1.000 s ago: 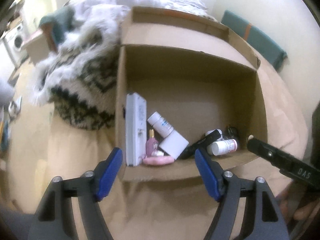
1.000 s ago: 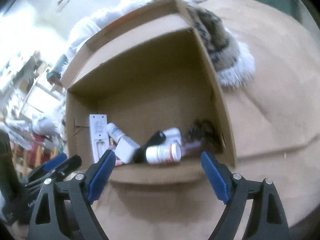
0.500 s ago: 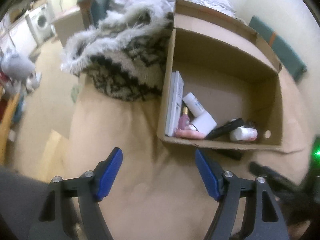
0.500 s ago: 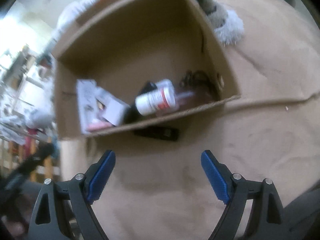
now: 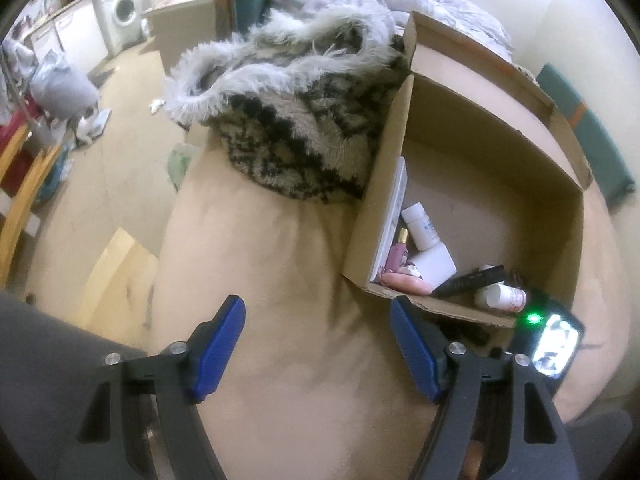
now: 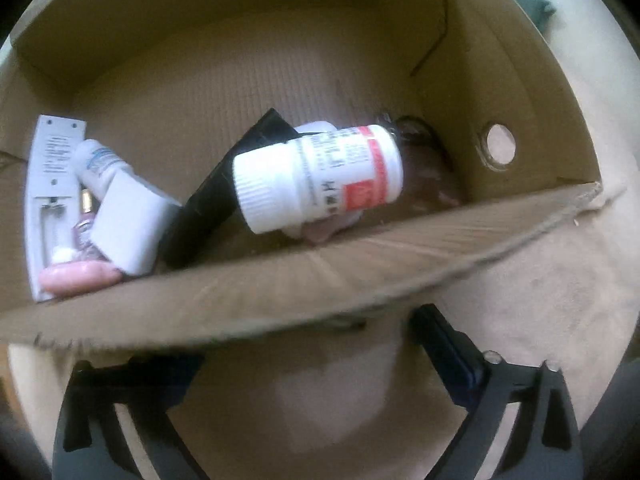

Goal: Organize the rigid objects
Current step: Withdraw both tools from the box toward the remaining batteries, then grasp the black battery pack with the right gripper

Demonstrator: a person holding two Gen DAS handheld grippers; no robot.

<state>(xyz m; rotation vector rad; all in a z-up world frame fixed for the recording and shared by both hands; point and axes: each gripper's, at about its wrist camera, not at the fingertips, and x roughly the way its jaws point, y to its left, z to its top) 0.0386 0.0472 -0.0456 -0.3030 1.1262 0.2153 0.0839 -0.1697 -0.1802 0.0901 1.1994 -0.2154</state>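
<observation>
Notably wide left claw (image 5: 316, 344) empty, right claw (image 6: 304, 340) beneath cardboard box (image 6: 320, 276) flap

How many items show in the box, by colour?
White: 4 – remote, small bottle, block, pill bottle
Black: 1 – flat case
Pink: 2 – small bottle, soft piece
Total: 7 clearly visible; a dark tangle and more pinkish stuff behind the pill bottle are too blurred to count.
</observation>
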